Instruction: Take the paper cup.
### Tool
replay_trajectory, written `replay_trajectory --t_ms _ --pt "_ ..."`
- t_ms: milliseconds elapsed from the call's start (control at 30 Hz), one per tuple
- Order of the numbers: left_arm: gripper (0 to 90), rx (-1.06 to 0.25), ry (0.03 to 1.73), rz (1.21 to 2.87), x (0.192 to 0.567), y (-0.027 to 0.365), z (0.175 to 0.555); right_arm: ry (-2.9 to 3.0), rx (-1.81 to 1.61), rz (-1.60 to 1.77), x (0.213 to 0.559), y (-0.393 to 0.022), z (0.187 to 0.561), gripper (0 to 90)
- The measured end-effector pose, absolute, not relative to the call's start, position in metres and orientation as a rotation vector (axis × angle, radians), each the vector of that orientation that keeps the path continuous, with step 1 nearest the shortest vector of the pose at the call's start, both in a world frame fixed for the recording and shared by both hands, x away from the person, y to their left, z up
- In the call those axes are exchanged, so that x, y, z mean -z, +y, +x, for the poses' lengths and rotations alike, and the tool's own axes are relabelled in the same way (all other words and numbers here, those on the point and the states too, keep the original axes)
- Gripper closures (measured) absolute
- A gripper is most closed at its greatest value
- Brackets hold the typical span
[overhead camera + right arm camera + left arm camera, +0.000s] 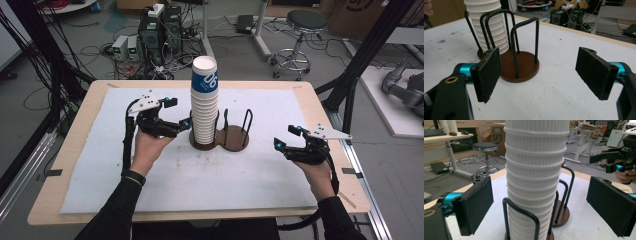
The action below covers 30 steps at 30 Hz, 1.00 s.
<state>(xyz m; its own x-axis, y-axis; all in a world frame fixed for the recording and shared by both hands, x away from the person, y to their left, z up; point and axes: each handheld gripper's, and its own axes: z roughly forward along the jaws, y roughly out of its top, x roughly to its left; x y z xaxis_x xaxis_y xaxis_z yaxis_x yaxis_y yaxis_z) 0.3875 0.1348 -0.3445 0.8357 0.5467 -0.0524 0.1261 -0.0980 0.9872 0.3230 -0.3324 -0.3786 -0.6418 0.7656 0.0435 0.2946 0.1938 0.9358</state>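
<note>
Left hand-held gripper (182,114) jaws wide apart, right hand-held gripper (283,137) likewise

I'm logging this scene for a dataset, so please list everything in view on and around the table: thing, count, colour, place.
Cup stack: one, white ribbed cups, top one with a blue band, standing in the holder's left bay.
Cup holder: one, two brown round bases with black wire hoops; right bay empty, mid-table.
Mat: one, pale grey-white, covering the wooden table.
Stool: one, black seat on a metal base, on the floor beyond the table.
Computer boxes: several, dark, on the floor among cables.
Left gripper: black, jaws open either side of the stack.
Right gripper: black, jaws open, right of the holder.
</note>
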Motion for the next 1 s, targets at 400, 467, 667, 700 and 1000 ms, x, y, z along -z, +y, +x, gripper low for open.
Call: replay_trajectory --t_ms 400,467,667,700,1000 --pt "6.9 -0.377 0.492 1.672 0.334 0.111 0.407 2.041 -1.452 0.985 0.378 -0.332 0.322 21.1" --pt "6.9 -0.372 0.495 1.667 0.333 0.108 0.410 2.042 -1.453 0.984 0.378 -0.333 0.322 21.1" --pt "6.9 -0.351 0.498 1.666 0.333 0.103 0.418 2.044 -1.455 0.985 0.378 -0.333 0.322 21.1" --pt "6.9 -0.339 0.497 1.663 0.333 0.102 0.419 2.044 -1.455 0.986 0.378 -0.333 0.322 21.1" --pt "6.9 -0.323 0.486 1.651 0.333 0.092 0.429 2.049 -1.460 0.989 0.377 -0.332 0.322 21.1"
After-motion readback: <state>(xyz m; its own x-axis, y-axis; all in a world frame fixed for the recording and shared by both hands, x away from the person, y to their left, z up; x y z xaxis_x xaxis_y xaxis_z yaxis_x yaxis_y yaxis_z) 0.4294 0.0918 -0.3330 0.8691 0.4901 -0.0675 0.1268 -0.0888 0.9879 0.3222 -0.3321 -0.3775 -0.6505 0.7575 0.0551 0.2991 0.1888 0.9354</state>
